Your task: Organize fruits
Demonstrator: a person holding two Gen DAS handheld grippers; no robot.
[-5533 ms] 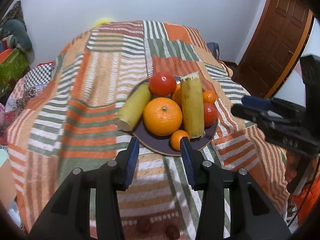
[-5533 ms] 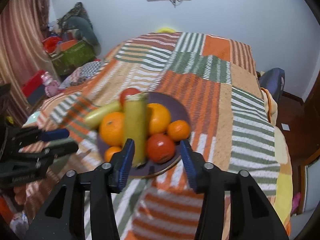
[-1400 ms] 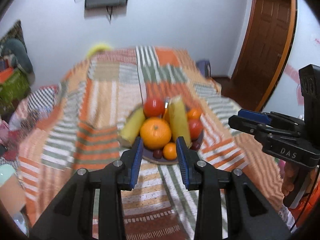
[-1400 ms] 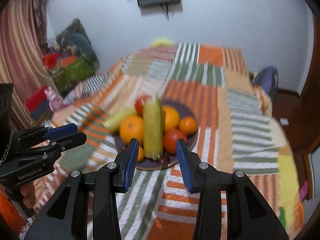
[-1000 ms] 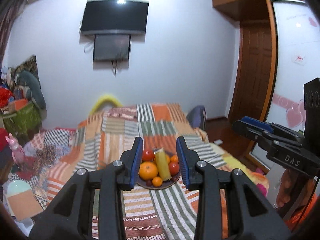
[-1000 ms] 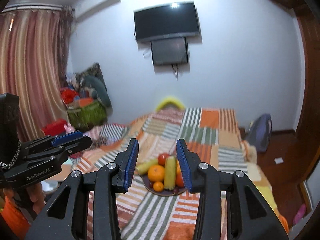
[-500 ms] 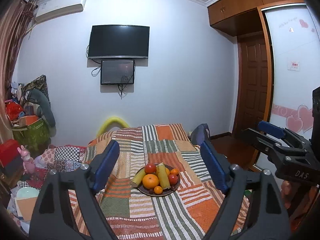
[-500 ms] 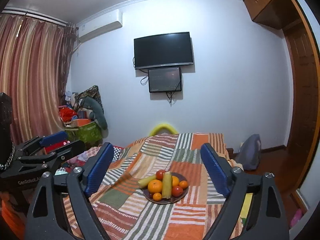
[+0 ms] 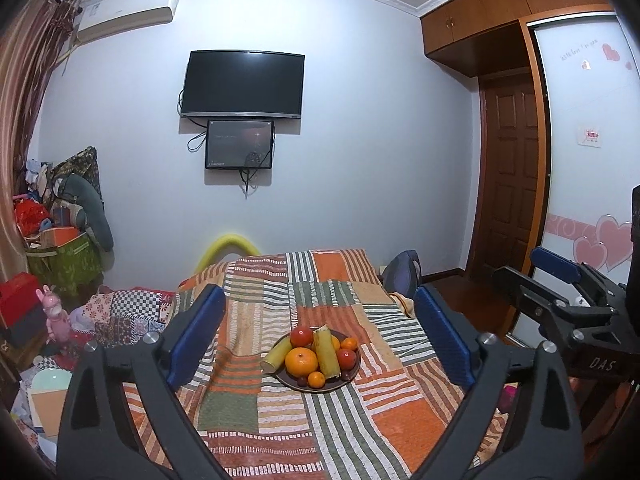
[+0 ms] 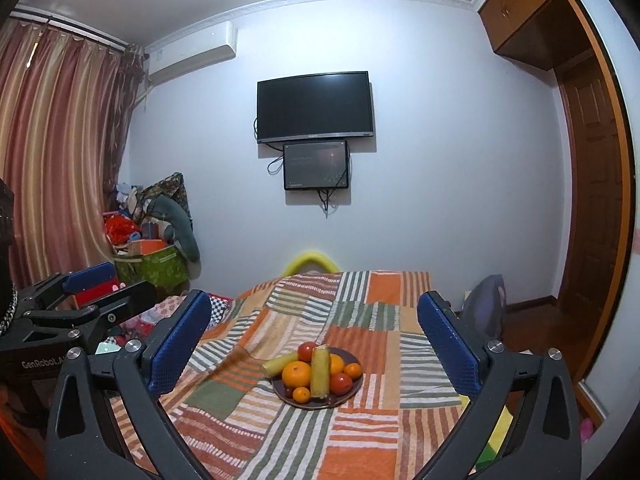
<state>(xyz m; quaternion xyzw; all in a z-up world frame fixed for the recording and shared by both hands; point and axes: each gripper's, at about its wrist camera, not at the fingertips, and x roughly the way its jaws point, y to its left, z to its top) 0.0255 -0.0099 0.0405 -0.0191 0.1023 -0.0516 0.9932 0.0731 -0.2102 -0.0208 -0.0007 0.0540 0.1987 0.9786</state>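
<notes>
The left gripper (image 9: 320, 332) and right gripper (image 10: 314, 328) hang in the air with jaws that have just swung wide apart, and nothing sits between them. In front lies a long bare stretch of striped blanket (image 9: 280, 412). Only the plate (image 9: 343, 381) piled with fruit stands on it, far ahead. The blanket is bare all around the plate. Off to one side, past the blanket's edge, boxes and toys (image 10: 148, 252) are heaped against the wall.
</notes>
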